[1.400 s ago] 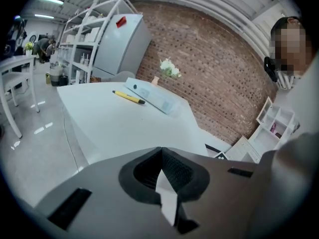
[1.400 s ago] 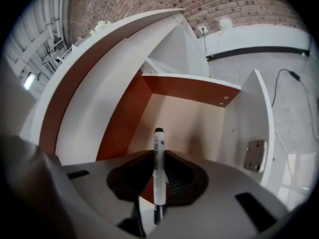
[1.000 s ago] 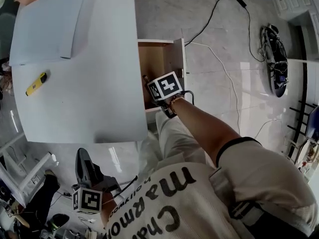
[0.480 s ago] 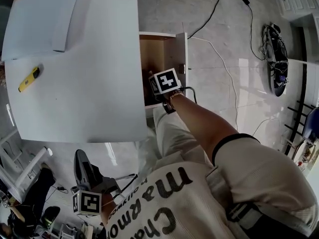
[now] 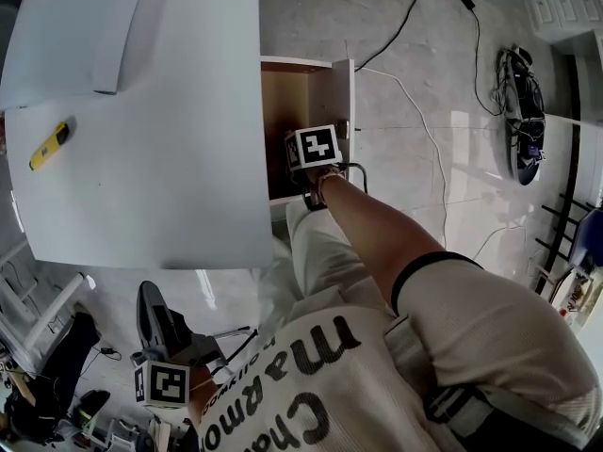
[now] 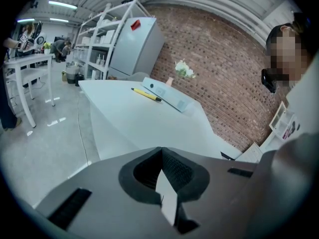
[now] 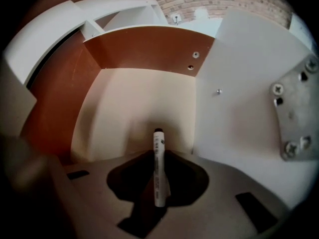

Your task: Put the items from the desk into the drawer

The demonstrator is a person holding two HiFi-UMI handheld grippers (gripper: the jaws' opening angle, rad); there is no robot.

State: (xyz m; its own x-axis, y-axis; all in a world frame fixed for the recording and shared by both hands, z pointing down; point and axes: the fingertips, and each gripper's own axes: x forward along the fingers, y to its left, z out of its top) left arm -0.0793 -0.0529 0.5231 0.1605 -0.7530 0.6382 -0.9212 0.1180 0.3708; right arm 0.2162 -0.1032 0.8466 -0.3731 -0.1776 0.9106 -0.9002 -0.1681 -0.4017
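Note:
The open drawer (image 5: pixel 306 97) juts from the white desk's (image 5: pixel 160 158) right side, its wooden inside bare. My right gripper (image 5: pixel 309 154) reaches down into it, shut on a white marker pen (image 7: pixel 158 168) with a black tip that points at the cream drawer floor (image 7: pixel 134 108). A yellow pen (image 5: pixel 49 146) lies at the desk's left edge and also shows as the yellow pen (image 6: pixel 146 94) from the side. My left gripper (image 5: pixel 151 301) hangs low beside the desk, fingertips together, nothing between them.
A flat white box (image 5: pixel 122 26) lies on the desk's far part. Cables (image 5: pixel 415 26) and a black device (image 5: pixel 518 111) lie on the floor to the right. The drawer's white side wall (image 7: pixel 239 98) stands close on the right, with a metal bracket (image 7: pixel 296 113).
My right gripper has sunk deeper into the drawer with the marker and rolled a little. The left gripper has stayed where it was.

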